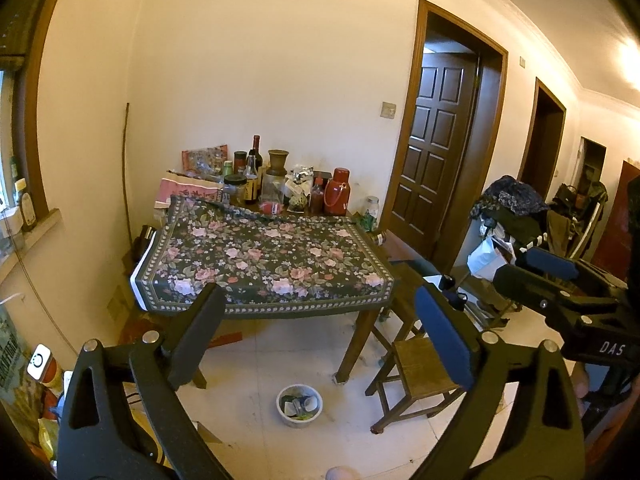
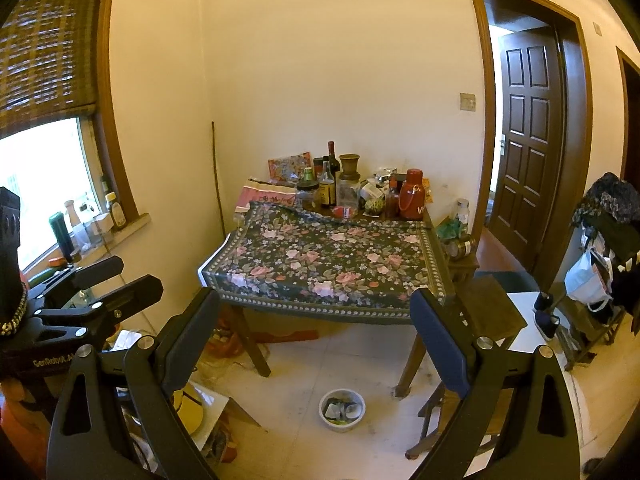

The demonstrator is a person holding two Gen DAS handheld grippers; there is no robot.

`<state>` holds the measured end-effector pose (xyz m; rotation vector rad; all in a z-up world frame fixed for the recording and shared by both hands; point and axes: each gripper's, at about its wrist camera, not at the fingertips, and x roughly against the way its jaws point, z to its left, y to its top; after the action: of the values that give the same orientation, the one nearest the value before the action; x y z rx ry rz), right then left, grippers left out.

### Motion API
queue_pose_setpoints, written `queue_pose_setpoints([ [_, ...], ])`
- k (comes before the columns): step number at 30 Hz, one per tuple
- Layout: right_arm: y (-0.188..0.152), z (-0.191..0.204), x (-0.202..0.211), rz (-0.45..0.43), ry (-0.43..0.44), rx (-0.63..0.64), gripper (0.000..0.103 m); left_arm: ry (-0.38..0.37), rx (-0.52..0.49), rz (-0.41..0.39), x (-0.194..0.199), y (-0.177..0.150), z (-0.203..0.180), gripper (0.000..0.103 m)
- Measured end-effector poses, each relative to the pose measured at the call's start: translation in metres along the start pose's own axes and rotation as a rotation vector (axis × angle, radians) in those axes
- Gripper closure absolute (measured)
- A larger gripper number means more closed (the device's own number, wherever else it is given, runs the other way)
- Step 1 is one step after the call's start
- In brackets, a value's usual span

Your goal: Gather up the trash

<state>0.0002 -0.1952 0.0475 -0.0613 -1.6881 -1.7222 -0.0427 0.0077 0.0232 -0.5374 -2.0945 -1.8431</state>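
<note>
A small white bin (image 1: 299, 405) stands on the floor in front of the table, with pieces of trash inside; it also shows in the right wrist view (image 2: 342, 409). A table with a floral cloth (image 1: 264, 264) stands against the wall, its cloth (image 2: 328, 264) bare in front. My left gripper (image 1: 320, 316) is open and empty, held well back from the table. My right gripper (image 2: 320, 312) is open and empty too. The right gripper shows at the right edge of the left wrist view (image 1: 556, 276), and the left gripper at the left of the right wrist view (image 2: 108, 280).
Bottles, jars and a red flask (image 1: 337, 192) crowd the table's back edge. A wooden stool (image 1: 420, 376) stands right of the table. A cluttered rack (image 1: 508, 216) and open doors (image 1: 436, 140) are to the right. Clutter lies on the floor at left (image 2: 208, 408). A windowsill (image 2: 92, 232) holds bottles.
</note>
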Motion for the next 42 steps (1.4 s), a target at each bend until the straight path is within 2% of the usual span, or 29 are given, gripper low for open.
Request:
queue_pose_setpoints([
  [20,0.002,-0.001,0.001,0.000,-0.002,-0.002,0.008,-0.032,-0.006,0.005,0.002,0.000,0.001,0.003],
  [34,0.002,-0.001,0.000,0.005,0.001,-0.006,0.008,-0.024,-0.013,0.000,0.000,-0.002,-0.001,0.003],
  [42,0.008,-0.015,-0.019,0.028,0.013,-0.017,0.008,-0.014,-0.007,0.011,-0.013,0.001,-0.003,0.003],
])
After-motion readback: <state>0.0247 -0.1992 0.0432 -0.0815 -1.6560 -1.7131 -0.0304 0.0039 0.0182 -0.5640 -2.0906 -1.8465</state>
